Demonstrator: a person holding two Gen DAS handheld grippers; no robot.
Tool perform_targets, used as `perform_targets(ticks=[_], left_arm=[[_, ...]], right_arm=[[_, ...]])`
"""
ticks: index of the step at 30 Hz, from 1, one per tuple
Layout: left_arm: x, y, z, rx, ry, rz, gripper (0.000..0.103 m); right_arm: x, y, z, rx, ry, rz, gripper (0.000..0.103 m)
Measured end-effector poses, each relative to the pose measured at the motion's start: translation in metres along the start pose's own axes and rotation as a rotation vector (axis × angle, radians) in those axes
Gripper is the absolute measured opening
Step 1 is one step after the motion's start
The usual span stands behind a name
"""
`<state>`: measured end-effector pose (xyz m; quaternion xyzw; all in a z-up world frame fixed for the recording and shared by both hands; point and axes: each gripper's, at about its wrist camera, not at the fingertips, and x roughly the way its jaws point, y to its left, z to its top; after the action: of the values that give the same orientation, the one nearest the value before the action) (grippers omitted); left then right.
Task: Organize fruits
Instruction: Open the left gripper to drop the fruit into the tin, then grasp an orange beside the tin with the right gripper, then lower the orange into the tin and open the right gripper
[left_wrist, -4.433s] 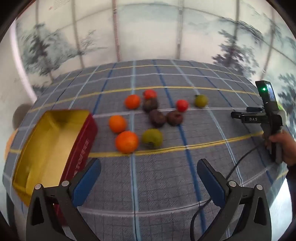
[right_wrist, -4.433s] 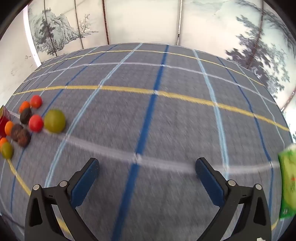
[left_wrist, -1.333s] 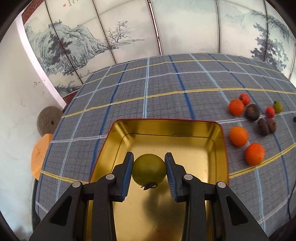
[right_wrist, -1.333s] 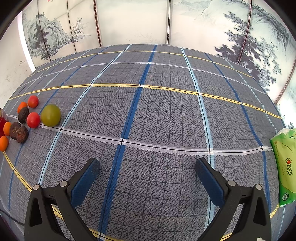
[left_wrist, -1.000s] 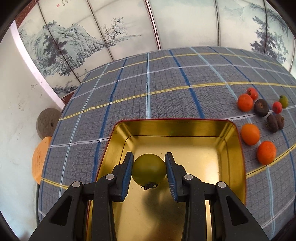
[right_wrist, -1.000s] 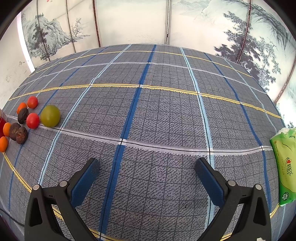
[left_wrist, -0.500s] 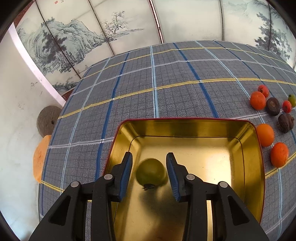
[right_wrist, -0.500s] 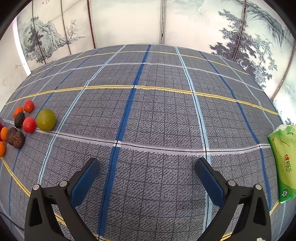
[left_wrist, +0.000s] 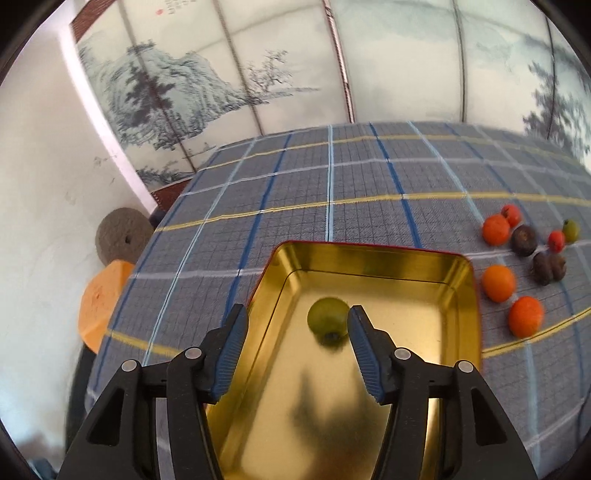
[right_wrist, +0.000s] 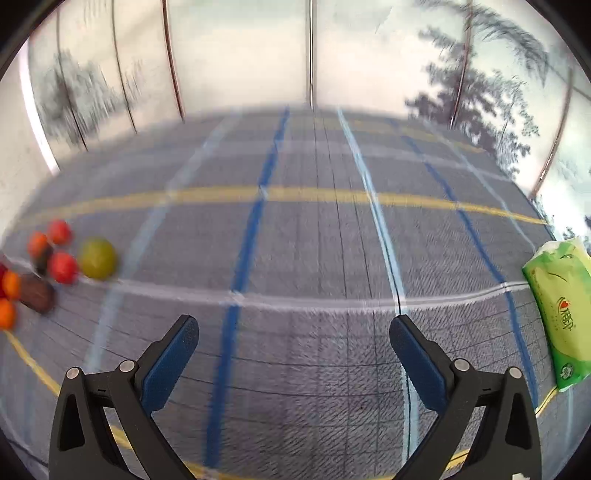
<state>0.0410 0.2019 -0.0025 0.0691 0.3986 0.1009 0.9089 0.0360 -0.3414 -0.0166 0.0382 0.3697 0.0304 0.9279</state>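
Green fruit (left_wrist: 327, 320) in tin (left_wrist: 373, 256), stem end toward camera.

We see a grey checked tablecloth with blue, white and yellow lines (left_wrist: 362, 184), which covers the whole table. Behind the table stands a pale folding screen painted with ink mountains and trees (left_wrist: 207, 85), with thin dark frames between its panels. At the left edge, below the table, there is a round grey-brown disc with a small hole (left_wrist: 122, 234), and just under it an orange flat object (left_wrist: 101, 301); the two seem to touch. On the right side of the cloth lies a green plastic packet of tissues (right_wrist: 557, 310), near the table edge.
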Motion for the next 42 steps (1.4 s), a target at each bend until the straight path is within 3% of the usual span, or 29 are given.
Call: perform_targets(ticks=[3, 6, 9, 11, 12, 14, 15, 24, 28, 32, 34, 39, 42], left_arm=[[-0.026, 0.008, -0.015, -0.083, -0.042, -0.027, 0.057], [-0.048, 0.011, -0.033, -0.154, -0.046, -0.059, 0.057], [-0.070, 0.009, -0.052, -0.190, -0.067, -0.080, 0.057], [-0.086, 0.006, -0.065, -0.212, -0.075, -0.085, 0.057], [-0.092, 0.007, -0.071, -0.232, -0.077, -0.097, 0.057], [-0.102, 0.009, -0.086, -0.282, -0.076, -0.130, 0.057], [-0.106, 0.010, -0.092, -0.301, -0.073, -0.136, 0.057], [-0.128, -0.001, -0.144, -0.440, 0.010, -0.157, 0.062], [-0.137, -0.019, -0.161, -0.446, 0.017, -0.168, 0.079], [-0.149, -0.037, -0.168, -0.370, -0.001, -0.135, 0.094], [-0.154, -0.041, -0.170, -0.359, -0.012, -0.135, 0.098], [-0.159, -0.038, -0.170, -0.391, -0.040, -0.242, 0.098], [-0.162, -0.039, -0.168, -0.378, -0.050, -0.240, 0.098]], right_arm=[[-0.030, 0.036, -0.004, -0.028, -0.066, 0.118, 0.103], [-0.058, 0.101, -0.004, -0.167, -0.107, 0.324, 0.103], [-0.067, 0.180, -0.007, -0.358, -0.053, 0.492, 0.102], [-0.064, 0.232, -0.018, -0.493, -0.010, 0.543, 0.096], [-0.060, 0.250, -0.023, -0.538, 0.008, 0.554, 0.093], [-0.047, 0.277, -0.028, -0.603, 0.039, 0.541, 0.076], [-0.040, 0.287, -0.029, -0.610, 0.058, 0.546, 0.072], [0.013, 0.319, -0.031, -0.595, 0.173, 0.507, 0.066], [0.033, 0.323, -0.033, -0.580, 0.255, 0.505, 0.038], [0.016, 0.318, -0.033, -0.556, 0.237, 0.532, 0.037], [-0.002, 0.318, -0.024, -0.523, 0.204, 0.590, 0.037], [-0.034, 0.356, 0.000, -0.572, 0.164, 0.708, 0.037], [-0.026, 0.392, 0.004, -0.637, 0.177, 0.714, 0.037]])
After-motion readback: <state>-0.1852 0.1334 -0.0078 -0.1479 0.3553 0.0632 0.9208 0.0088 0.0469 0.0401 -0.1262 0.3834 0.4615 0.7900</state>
